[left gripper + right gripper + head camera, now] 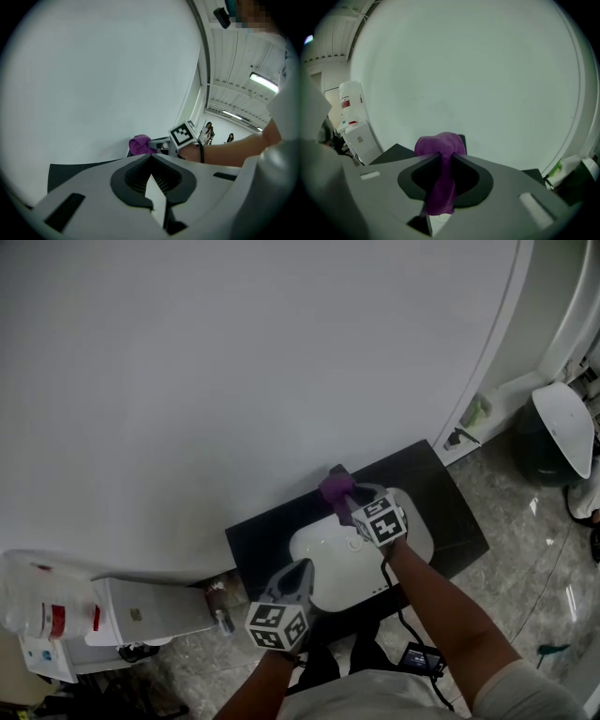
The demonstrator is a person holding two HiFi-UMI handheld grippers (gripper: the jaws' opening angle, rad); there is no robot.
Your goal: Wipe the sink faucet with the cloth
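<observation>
Okay, purple cloth (336, 489) is bunched at the back edge of the white sink (323, 549), close to the white wall (234, 381). The right gripper (345, 506) has it pinched. In the right gripper view the jaws are closed on the cloth (440, 145), with a wad bulging out past the tips of the right gripper (442, 157) and a strip trailing back between the jaws. A small dark piece shows just behind the wad there; can't tell if that is the faucet.

The left gripper (300, 568) hangs over the front-left rim of the sink, well apart from the cloth and pointing toward it. In its own view the left gripper (151, 157) has its jaws together with nothing between them. Beyond them that view shows the cloth (139, 144) and the right gripper (159, 144) with its marker cube.

The sink sits in a black countertop (450, 493) against the wall. Both forearms come in from the bottom of the head view, right forearm (441, 606) stretched over the sink's right side.

To the left of the counter stands a white water dispenser (141, 615) with a clear bottle (37, 606), also seen in the right gripper view as dispenser (361, 140). The floor (525, 549) is grey marble-look tile. Two people (206, 133) stand far off down the hall in the left gripper view.
</observation>
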